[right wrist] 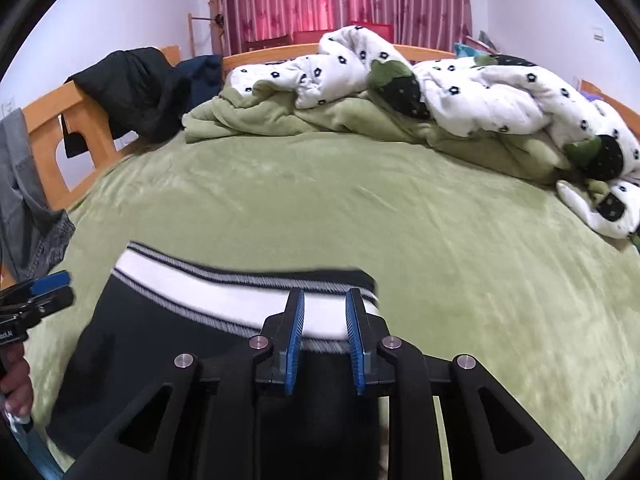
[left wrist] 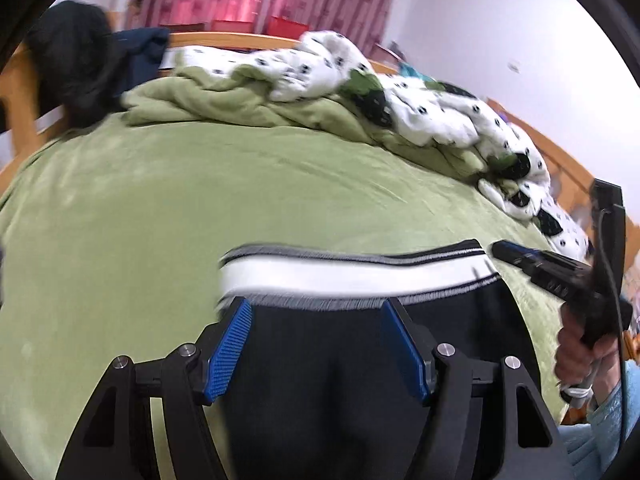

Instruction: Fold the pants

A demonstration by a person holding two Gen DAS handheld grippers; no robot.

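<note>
We see a broad stretch of green bedspread (right wrist: 328, 200) filling the middle of both frames, smooth and bare from the pants up to the heap of bedding; in the right wrist view it runs on to the lower right edge of the frame as well. That heap, a rumpled green blanket (right wrist: 256, 118) under a white flower-printed quilt (right wrist: 480, 92), lies across the upper centre and upper right, and the wooden bed frame (right wrist: 44, 136) rims the bed at the left, with a dark jacket (right wrist: 132, 88) draped over it in the upper left. The black pants (left wrist: 320, 360) lie on the bed at the bottom centre of both views, their striped white waistband (left wrist: 340, 278) towards the open bedspread. In the left wrist view our left gripper (left wrist: 316, 312) has its jaws spread wide over the black cloth just short of the waistband, holding nothing that we can see. In the right wrist view our right gripper (right wrist: 325, 300) has its jaws narrowly parted, with the waistband's right end showing between them; we cannot tell whether the pads touch the cloth.
</note>
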